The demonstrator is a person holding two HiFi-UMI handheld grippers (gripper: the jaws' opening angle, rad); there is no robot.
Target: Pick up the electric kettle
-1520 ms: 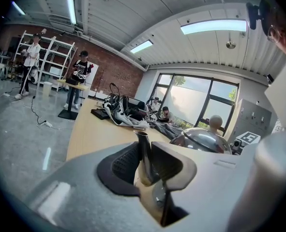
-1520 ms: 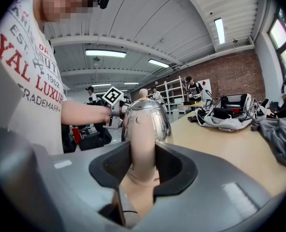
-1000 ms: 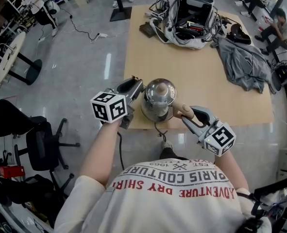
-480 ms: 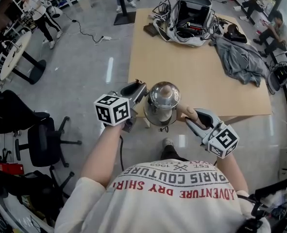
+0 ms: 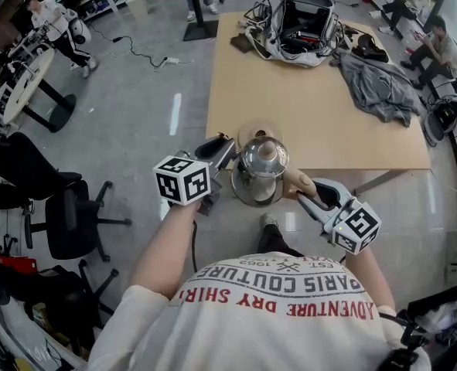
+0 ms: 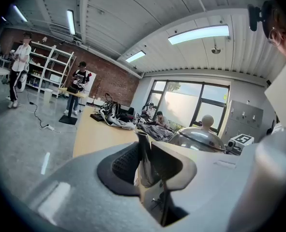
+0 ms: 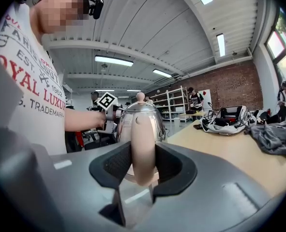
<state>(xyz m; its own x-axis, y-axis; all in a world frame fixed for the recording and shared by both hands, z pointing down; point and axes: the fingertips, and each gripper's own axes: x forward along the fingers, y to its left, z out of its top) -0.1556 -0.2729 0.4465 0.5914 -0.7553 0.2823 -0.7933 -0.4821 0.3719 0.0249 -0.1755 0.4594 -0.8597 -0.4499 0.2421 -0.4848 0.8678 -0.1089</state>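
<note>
The shiny steel electric kettle [image 5: 260, 167] hangs lifted at the near edge of the pale wooden table [image 5: 321, 114], its spout-to-handle axis running crosswise between the left gripper [image 5: 222, 151], clamped on the thin spout [image 6: 143, 154], and the right gripper [image 5: 307, 193], clenched on the beige handle [image 7: 143, 144].

The electric kettle [image 5: 260, 168] has come away from the table [image 5: 321, 107]! A second ago it hung over the near edge, and now it's out over the grey floor [image 5: 143, 130]. The left gripper [image 5: 217, 150] and right gripper [image 5: 304, 188] have drawn back with it, together.
</note>
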